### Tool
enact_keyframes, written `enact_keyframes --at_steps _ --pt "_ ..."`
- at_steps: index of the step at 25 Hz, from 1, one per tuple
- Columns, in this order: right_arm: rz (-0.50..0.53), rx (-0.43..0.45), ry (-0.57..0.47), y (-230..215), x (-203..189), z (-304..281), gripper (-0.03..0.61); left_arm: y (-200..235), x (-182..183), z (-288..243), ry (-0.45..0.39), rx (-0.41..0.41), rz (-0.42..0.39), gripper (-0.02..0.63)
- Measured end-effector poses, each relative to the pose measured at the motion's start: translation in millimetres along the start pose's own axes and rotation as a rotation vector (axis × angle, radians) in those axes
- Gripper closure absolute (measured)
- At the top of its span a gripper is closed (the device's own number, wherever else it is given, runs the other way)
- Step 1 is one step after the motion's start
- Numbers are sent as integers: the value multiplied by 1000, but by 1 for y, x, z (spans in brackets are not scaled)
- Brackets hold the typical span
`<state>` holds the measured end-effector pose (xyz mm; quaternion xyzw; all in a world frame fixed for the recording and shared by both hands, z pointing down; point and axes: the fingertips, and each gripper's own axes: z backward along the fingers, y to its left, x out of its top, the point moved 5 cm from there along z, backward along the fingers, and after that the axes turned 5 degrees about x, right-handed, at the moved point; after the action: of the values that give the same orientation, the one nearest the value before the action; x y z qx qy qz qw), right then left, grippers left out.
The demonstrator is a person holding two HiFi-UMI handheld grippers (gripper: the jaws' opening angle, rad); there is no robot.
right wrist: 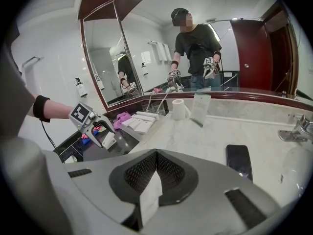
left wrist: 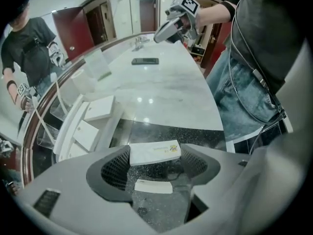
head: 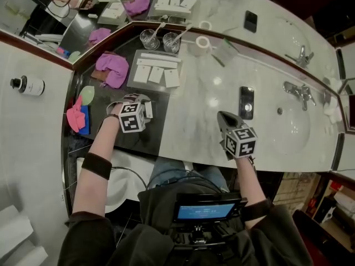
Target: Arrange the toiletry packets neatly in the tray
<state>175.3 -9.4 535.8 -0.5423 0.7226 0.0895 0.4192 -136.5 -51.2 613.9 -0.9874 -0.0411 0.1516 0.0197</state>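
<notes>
**Counter with tray, seen from above.** The left gripper [head: 133, 101] points steeply down over the dark counter [head: 141, 140]. Its jaws stand wide and clamp one packet [left wrist: 154, 152] across its length. The packet is a flat, white, oblong box with small print and a yellow mark at one end. The right gripper [right wrist: 156, 153] hangs over the pale marble counter [head: 194, 115], well apart from the tray [head: 133, 83]. Its jaws are pressed together on a thin white slip [right wrist: 149, 199], seen edge-on.

**Counts.**
- Three white packets [head: 156, 75] lie side by side in the tray.
- One long white packet [head: 159, 60] lies across the tray's far end.
- Two glasses [head: 148, 37] stand behind the tray.
- One pink cloth [head: 111, 68] lies beside the tray.
- One phone [head: 247, 101] lies on the marble.
</notes>
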Motion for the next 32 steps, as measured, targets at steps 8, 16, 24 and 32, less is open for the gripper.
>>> enact_keyframes --at_steps 8,16,24,32 --pt "-23 -15 19 8 -15 -2 563 -6 -15 -24 33 -68 -43 291" --pt "-58 -31 30 13 -27 -11 563 -8 -27 -43 63 -109 -117 290" --pt "-74 -28 24 17 -27 -19 563 1 -29 -46 50 -82 -87 229" --pt "-57 -4 20 19 -21 -23 563 8 -14 -25 10 -12 -79 230"
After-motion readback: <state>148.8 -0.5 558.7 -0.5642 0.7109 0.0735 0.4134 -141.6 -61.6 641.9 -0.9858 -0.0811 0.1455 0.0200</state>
